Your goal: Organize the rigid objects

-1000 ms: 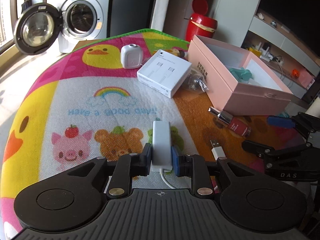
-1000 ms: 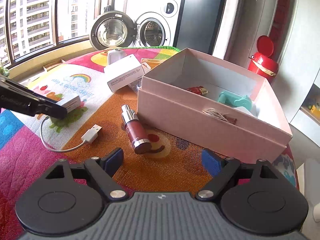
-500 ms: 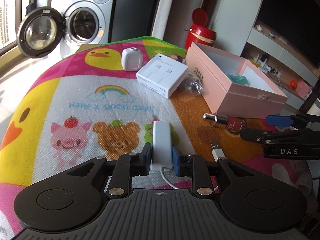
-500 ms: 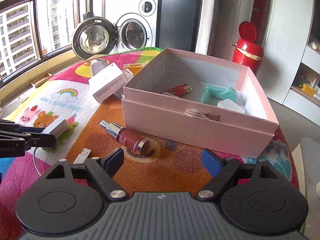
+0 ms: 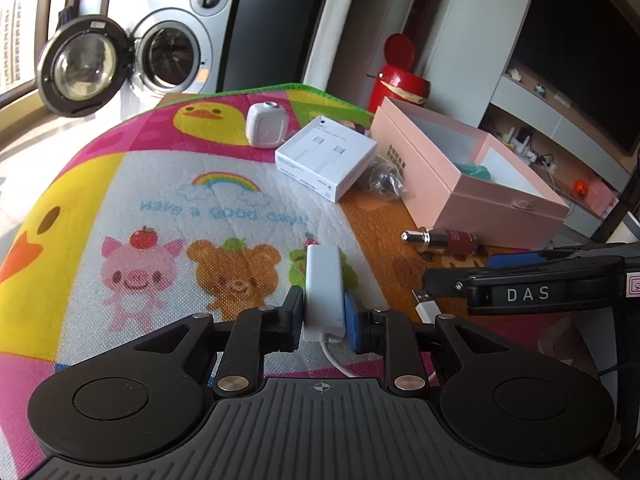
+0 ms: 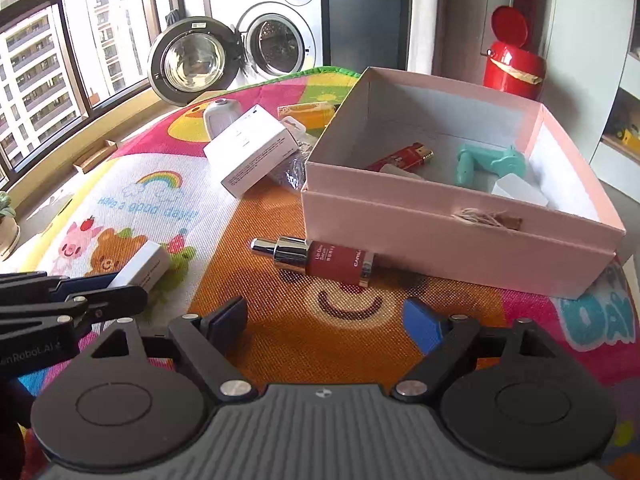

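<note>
In the left wrist view, the left gripper (image 5: 324,318) has its fingers closed on a small white plastic adapter block (image 5: 324,286), which lies on the colourful cartoon play mat (image 5: 160,208) covering the worktop; a thin white cable (image 5: 334,356) leaves its near end and a USB plug (image 5: 426,306) rests just beside the right finger. The block looks light and stiff, with smooth sides, so the hold across its two long flat sides seems good, but the loose cable may drag or catch when it is lifted. In the right wrist view, the right gripper (image 6: 326,320) has its fingers wide apart and opening, with nothing between them. Ahead of it lies a dark red glass serum bottle with a silver cap (image 6: 316,258), on its side, touching the open pink cardboard box (image 6: 460,240). The bottle is probably heavier, slippery, fragile and able to roll; I would take it across the red body, not the cap.
</note>
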Demonstrator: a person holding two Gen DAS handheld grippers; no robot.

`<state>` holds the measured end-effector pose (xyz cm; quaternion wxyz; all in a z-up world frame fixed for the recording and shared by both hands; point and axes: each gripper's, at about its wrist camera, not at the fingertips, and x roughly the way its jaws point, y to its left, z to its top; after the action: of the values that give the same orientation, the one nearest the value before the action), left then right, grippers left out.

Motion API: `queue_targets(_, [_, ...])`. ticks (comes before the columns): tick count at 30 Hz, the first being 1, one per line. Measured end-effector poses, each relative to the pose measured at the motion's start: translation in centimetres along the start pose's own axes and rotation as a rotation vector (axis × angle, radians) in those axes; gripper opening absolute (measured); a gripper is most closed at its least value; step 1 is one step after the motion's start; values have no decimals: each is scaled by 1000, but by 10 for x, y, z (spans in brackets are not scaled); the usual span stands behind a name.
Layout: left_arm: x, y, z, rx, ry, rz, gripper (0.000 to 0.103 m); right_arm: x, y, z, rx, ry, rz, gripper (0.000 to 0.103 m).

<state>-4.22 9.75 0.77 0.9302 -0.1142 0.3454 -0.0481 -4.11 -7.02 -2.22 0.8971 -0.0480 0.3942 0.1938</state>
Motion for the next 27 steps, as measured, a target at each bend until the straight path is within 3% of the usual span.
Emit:
queue_targets(7, [-2, -6, -4, 12, -17, 28, 25, 26, 21, 24, 46, 22, -74, 87])
queue_targets(9, [-3, -7, -5, 20, -18, 27, 25, 23, 19, 22, 41, 15, -86, 75])
queue_targets(10, [-4, -7, -5, 24, -18, 25, 25, 19, 18, 21, 24, 15, -73, 59])
queue_targets(14, [-7, -13, -7, 88, -4, 7, 25, -3, 2, 9, -31, 28, 15, 58])
queue_targets(19, [-14, -32, -11, 167, 59, -123, 25, -41, -26, -11, -93, -23, 11, 58])
queue_targets(22, [-23, -43, -1, 184, 55, -190, 25, -70, -47, -16, -95, -80, -16, 58])
queue_targets(24, [-32, -55, 25, 183, 16, -256, 25, -92, -62, -14, -88, -134, -43, 58])
queue_targets(27, [-50, -82, 78, 268, -133, -299, 24, -120, -79, -7, -93, -228, -109, 58])
